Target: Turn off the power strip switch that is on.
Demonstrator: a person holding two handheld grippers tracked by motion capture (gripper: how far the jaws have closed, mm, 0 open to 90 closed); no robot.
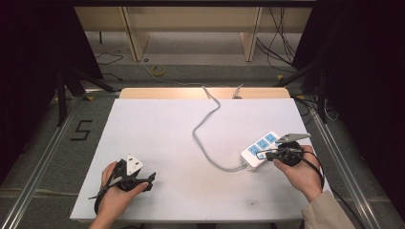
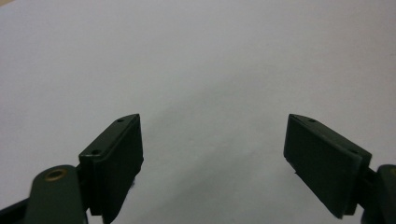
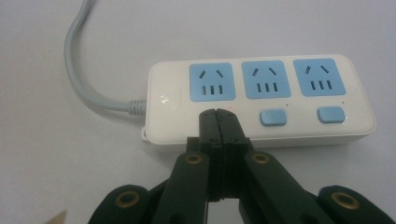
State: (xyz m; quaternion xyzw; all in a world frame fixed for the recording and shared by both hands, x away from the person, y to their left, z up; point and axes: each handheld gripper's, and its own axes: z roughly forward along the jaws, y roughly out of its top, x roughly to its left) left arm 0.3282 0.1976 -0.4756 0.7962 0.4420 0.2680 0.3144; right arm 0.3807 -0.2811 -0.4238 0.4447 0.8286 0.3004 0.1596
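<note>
A: We see a white power strip (image 3: 259, 105) lying flat on the white table (image 1: 162, 138), right side, near the front edge. It has three blue sockets (image 3: 265, 79) in a row on top. Two blue switch buttons (image 3: 273, 117) show below the middle and far sockets in the right gripper view.

B: And the one under the first socket?

A: That spot is covered. Our right gripper (image 3: 219, 114) has its jaws pressed together, nothing between them, and the joined tips sit on the strip's top face just below the first socket. We cannot tell whether a button is under them or whether they are pressing down.

B: Cable?

A: A grey cord (image 1: 206, 125) leaves the strip's near-left end, curves across the table centre and runs off the far edge.

B: Right hand?

A: The right hand (image 1: 298, 174) is wrapped round the gripper body and a beige sleeve (image 1: 325, 212) enters at the bottom right. The grey plate on top points away from us.

B: Left side?

A: Our left gripper (image 1: 152, 177) is well apart from the strip, at the front left of the table, held in the left hand (image 1: 114, 193). In the left gripper view its jaws are spread wide with bare table between them.

B: Around the table?

A: Grey floor, loose cables and wooden shelf legs (image 1: 136, 36) behind.
</note>
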